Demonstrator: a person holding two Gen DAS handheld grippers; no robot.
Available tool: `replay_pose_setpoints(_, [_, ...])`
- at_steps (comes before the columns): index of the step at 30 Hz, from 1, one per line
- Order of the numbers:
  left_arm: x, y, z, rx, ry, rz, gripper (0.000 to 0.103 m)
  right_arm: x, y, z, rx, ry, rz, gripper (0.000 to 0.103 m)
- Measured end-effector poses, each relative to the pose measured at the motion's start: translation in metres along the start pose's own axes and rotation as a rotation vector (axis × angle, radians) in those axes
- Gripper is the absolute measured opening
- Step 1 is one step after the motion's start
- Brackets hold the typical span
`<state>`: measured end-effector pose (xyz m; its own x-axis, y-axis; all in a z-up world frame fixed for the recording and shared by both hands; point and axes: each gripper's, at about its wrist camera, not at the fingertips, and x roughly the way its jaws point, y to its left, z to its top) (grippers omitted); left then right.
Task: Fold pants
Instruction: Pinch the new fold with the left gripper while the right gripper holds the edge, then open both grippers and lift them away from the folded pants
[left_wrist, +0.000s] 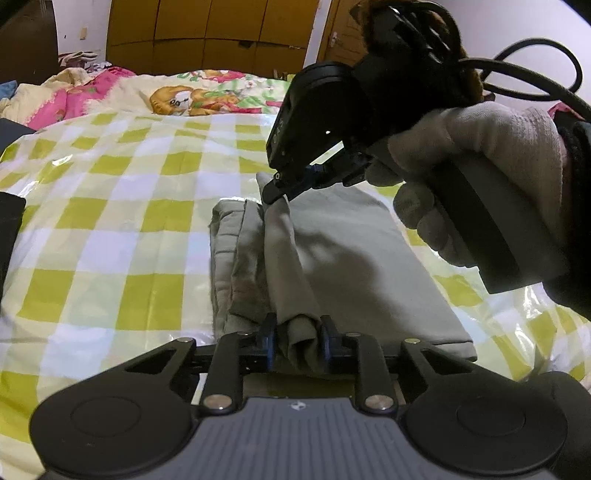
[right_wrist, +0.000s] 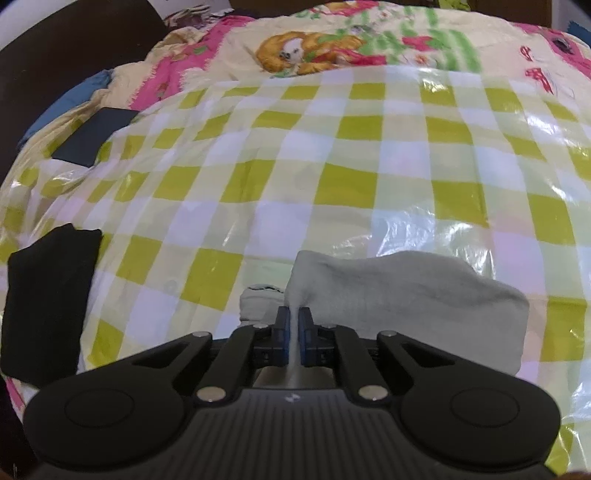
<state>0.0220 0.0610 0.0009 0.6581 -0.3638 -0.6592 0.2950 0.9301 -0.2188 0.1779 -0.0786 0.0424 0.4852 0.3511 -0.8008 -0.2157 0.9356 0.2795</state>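
Note:
Grey-green pants (left_wrist: 343, 273) lie partly folded on a yellow-and-white checked plastic sheet (left_wrist: 110, 206) spread over a bed. My left gripper (left_wrist: 297, 334) is shut on a bunched edge of the pants at their near end. My right gripper (left_wrist: 277, 190), held in a gloved hand, pinches the far end of the same raised fold. In the right wrist view the right gripper (right_wrist: 294, 323) is shut on a thin edge of the pants (right_wrist: 402, 291), which hang to the right of it above the sheet (right_wrist: 258, 177).
A black folded cloth (right_wrist: 48, 295) lies on the left of the sheet, and a dark flat object (right_wrist: 94, 134) at its far left corner. A cartoon-print quilt (right_wrist: 332, 44) lies behind. Wooden wardrobe doors (left_wrist: 207, 33) stand at the back. Cables (left_wrist: 535, 77) trail from the right gripper.

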Motion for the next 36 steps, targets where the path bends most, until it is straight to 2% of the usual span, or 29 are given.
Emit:
replay_pose_setpoints(5, [-0.019, 0.006, 0.002, -0.034, -0.058, -0.027, 0.031, -0.024, 0.008, 0.006, 0.003, -0.049, 0.058, 0.005])
replay_pose_setpoints(8, [-0.025, 0.016, 0.002, -0.072, -0.066, -0.026, 0.031, -0.025, 0.02, 0.01, -0.004, -0.051, 0.086, 0.005])
replay_pose_setpoints(16, [-0.01, 0.066, -0.011, -0.257, 0.017, -0.011, 0.032, 0.039, 0.05, -0.003, -0.048, 0.009, 0.084, 0.007])
replay_pose_setpoints(19, [-0.014, 0.068, -0.011, -0.226, 0.012, 0.027, 0.038, 0.054, 0.049, -0.009, -0.005, 0.005, 0.133, 0.014])
replay_pose_setpoints(20, [-0.016, 0.068, -0.011, -0.216, 0.012, 0.039, 0.042, 0.057, 0.047, -0.01, 0.015, 0.014, 0.158, 0.016])
replay_pose_setpoints(22, [-0.02, 0.07, -0.011, -0.21, 0.004, 0.068, 0.05, 0.054, 0.043, -0.01, 0.05, 0.005, 0.205, 0.028])
replay_pose_setpoints(26, [-0.034, 0.073, -0.009, -0.178, -0.019, 0.158, 0.054, 0.022, 0.037, -0.013, 0.036, -0.086, 0.231, 0.032])
replay_pose_setpoints(28, [-0.04, 0.07, -0.004, -0.153, -0.046, 0.222, 0.055, 0.0, 0.023, -0.018, 0.051, -0.141, 0.239, 0.043])
replay_pose_setpoints(29, [-0.041, 0.069, -0.001, -0.142, -0.058, 0.232, 0.055, -0.008, 0.015, -0.021, 0.058, -0.162, 0.24, 0.045])
replay_pose_setpoints(32, [-0.044, 0.056, 0.011, -0.094, -0.091, 0.223, 0.055, -0.027, -0.008, -0.03, 0.083, -0.225, 0.234, 0.045])
replay_pose_setpoints(36, [-0.026, 0.03, 0.023, 0.02, -0.092, 0.188, 0.056, -0.024, -0.038, -0.03, 0.156, -0.239, 0.221, 0.046])
